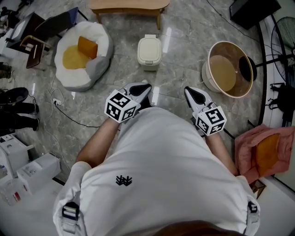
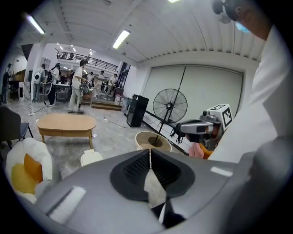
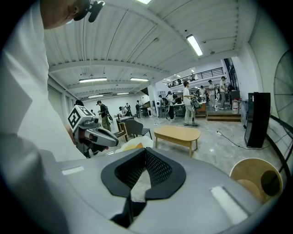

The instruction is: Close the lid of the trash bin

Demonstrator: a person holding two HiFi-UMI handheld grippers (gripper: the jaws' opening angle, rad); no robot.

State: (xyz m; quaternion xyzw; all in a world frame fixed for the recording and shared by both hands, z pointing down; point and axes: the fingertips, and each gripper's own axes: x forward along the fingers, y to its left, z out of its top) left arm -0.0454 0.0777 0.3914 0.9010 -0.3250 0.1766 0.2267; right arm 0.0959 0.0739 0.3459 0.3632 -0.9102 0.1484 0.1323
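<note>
A small cream trash bin [image 1: 150,51] stands on the marble floor ahead of me, its lid lying down flat. The left gripper view shows it low at the left [image 2: 91,157]. I hold both grippers close to my body, well short of the bin. My left gripper [image 1: 144,87] is shut and empty, its jaws meeting at the tips [image 2: 150,154]. Likewise shut and empty is my right gripper [image 1: 189,91], its tips together [image 3: 145,151]. Each gripper shows in the other's view: the right gripper [image 2: 201,128] and the left gripper [image 3: 94,135].
A white beanbag [image 1: 83,53] with yellow cushions lies left of the bin. A wooden table [image 1: 129,5] stands behind it and a round wooden tub [image 1: 228,69] to the right. A fan [image 1: 281,32], a pink cushion [image 1: 260,152], white boxes [image 1: 27,173] and a floor cable [image 1: 69,115] are nearby.
</note>
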